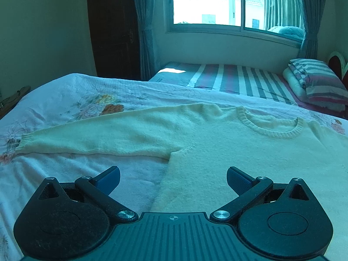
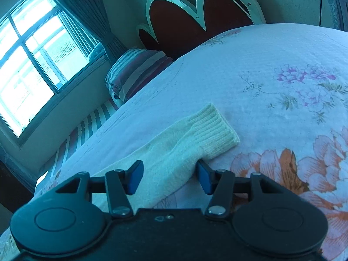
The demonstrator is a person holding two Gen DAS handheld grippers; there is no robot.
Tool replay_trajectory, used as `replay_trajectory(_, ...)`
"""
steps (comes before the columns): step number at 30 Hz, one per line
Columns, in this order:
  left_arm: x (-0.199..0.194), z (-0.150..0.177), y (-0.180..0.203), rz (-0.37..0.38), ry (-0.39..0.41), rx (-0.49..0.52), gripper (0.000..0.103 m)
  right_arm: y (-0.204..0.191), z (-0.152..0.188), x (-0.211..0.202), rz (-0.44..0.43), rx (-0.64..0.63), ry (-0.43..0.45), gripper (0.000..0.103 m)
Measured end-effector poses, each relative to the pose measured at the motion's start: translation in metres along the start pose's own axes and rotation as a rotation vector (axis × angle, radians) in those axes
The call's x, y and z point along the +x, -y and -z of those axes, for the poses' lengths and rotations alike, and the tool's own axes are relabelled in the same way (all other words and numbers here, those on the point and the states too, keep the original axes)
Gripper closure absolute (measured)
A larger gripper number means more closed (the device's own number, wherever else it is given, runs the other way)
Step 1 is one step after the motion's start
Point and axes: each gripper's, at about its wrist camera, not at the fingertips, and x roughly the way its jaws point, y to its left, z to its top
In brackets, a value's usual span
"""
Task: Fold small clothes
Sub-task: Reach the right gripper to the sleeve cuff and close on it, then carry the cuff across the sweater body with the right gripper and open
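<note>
A cream knit sweater [image 1: 217, 143] lies flat on the floral bedspread [image 1: 65, 95], front up, round collar [image 1: 271, 128] toward the far side. Its left sleeve [image 1: 87, 137] stretches out to the left, cuff at the far left. My left gripper [image 1: 173, 179] is open just above the sweater's left side edge, below the armpit, holding nothing. In the right wrist view the other sleeve [image 2: 174, 158] lies on the bedspread [image 2: 271, 69] with its ribbed cuff [image 2: 214, 130] pointing away. My right gripper [image 2: 170, 177] is open and straddles this sleeve behind the cuff; the jaws are apart.
A second bed with a striped sheet [image 1: 239, 76] and striped pillow [image 1: 319, 82] stands beyond, under the window [image 1: 217, 2]. A heart-shaped headboard [image 2: 195, 17] stands at the bed's head. A dark door [image 1: 113, 28] is at the back left.
</note>
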Motion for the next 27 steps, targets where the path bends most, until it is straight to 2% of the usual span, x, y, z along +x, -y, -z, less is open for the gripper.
replay_trajectory(2,0.002,0.0,-0.008,-0.015,-0.004,-0.01,0.0,-0.001,-0.003,0.004,0.014,0.003,0.002,0.078)
replay_trajectory(4,0.004,0.0,-0.018,-0.025,-0.008,-0.012,0.0,-0.004,-0.004,0.004,0.014,0.0,0.012,0.088)
replay_trajectory(6,0.007,0.001,-0.028,-0.037,-0.014,-0.01,0.0,-0.015,-0.008,0.003,0.024,-0.025,0.024,0.093)
replay_trajectory(11,0.015,0.004,-0.053,-0.034,-0.037,-0.006,0.0,-0.074,-0.008,-0.014,-0.022,-0.157,0.075,0.095)
replay_trajectory(16,0.025,0.006,-0.071,0.001,-0.034,0.025,0.0,-0.167,0.016,-0.032,-0.122,-0.32,0.09,0.095)
replay_trajectory(21,0.039,0.002,-0.095,0.038,-0.028,0.057,0.0,-0.26,0.066,-0.042,-0.227,-0.445,0.049,0.095)
replay_trajectory(27,0.049,-0.005,-0.133,0.061,-0.037,0.068,0.0,-0.35,0.148,-0.028,-0.321,-0.527,-0.077,0.095)
